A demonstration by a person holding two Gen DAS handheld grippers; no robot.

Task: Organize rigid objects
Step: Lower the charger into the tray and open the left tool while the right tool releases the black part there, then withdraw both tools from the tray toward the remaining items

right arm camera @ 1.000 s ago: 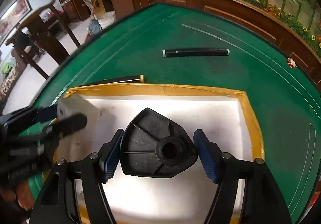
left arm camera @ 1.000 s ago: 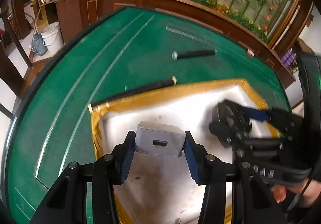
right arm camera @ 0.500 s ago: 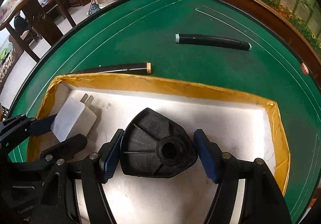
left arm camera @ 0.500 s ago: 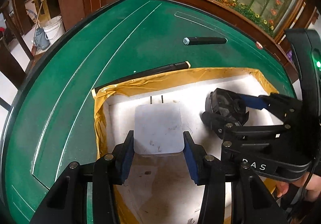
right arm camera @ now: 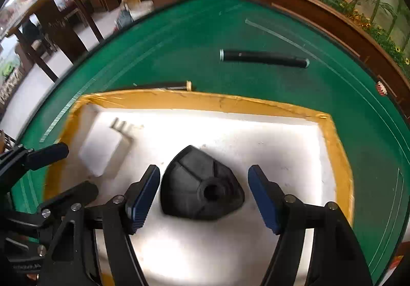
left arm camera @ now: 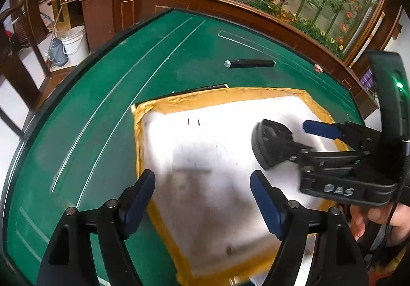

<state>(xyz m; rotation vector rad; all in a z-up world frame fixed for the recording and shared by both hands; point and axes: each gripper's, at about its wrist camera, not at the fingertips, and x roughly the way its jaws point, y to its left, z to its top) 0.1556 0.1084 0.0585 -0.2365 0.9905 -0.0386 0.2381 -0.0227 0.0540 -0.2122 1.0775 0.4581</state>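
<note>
A white foam tray (left arm camera: pixel 164 104) with yellow taped rim lies on the green table; it also shows in the right wrist view (right arm camera: pixel 230 103). A white plug adapter (right arm camera: pixel 102 151) lies flat in its left part, washed out in the left wrist view (left arm camera: pixel 197 150). My left gripper (left arm camera: pixel 202 196) is open and empty just behind it. A black triangular knob (right arm camera: pixel 202 188) lies on the tray floor between the jaws of my open right gripper (right arm camera: pixel 205 199), not touched. The knob (left arm camera: pixel 271 142) and right gripper (left arm camera: pixel 302 137) also show in the left wrist view.
A black cylinder (right arm camera: pixel 264 58) lies on the green felt beyond the tray. A thin dark stick (right arm camera: pixel 164 85) rests along the tray's far rim. A wooden rail (left arm camera: pixel 256 19) bounds the table's far side. A white bucket (left arm camera: pixel 74 44) stands on the floor at left.
Both grippers have opened: the left let go of the white adapter, the right let go of the black knob. Both objects now lie on the tray floor and the grippers have drawn back.
</note>
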